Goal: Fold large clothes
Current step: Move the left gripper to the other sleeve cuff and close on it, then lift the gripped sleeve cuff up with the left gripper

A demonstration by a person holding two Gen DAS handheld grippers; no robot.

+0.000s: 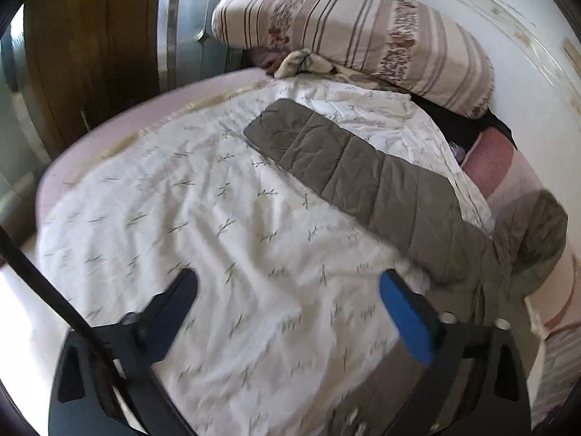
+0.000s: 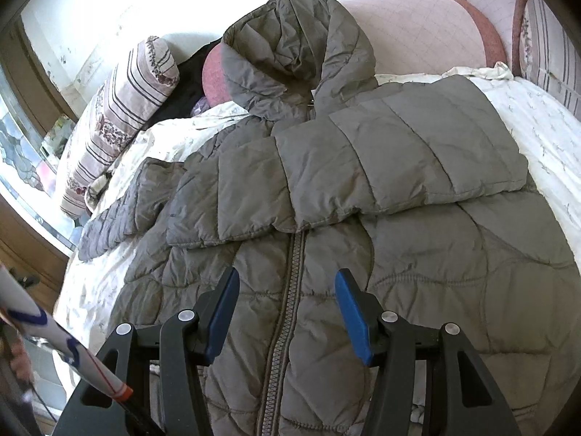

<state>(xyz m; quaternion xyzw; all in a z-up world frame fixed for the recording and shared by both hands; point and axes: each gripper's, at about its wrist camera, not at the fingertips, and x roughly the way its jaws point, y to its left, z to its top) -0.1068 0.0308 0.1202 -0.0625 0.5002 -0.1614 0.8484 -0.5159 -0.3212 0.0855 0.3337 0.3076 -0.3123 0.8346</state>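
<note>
- Currently, grey quilted hooded puffer jacket [image 2: 363,218] lies flat on the bed, one sleeve folded across, ready for folding.
- Left tongs [image 1: 288,292]: apart, empty.
- Right tongs [image 2: 287,290]: apart, straddling zipper, ungripped.

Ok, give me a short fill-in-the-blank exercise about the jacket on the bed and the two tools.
1. The grey jacket lies with one sleeve folded across its ____.
2. The jacket's zipper is ____.
3. The left tool hovers over the white ____ with nothing between its fingers.
4. The striped pillow leans against the ____.

Missing words: chest; closed; bedspread; wall
</note>
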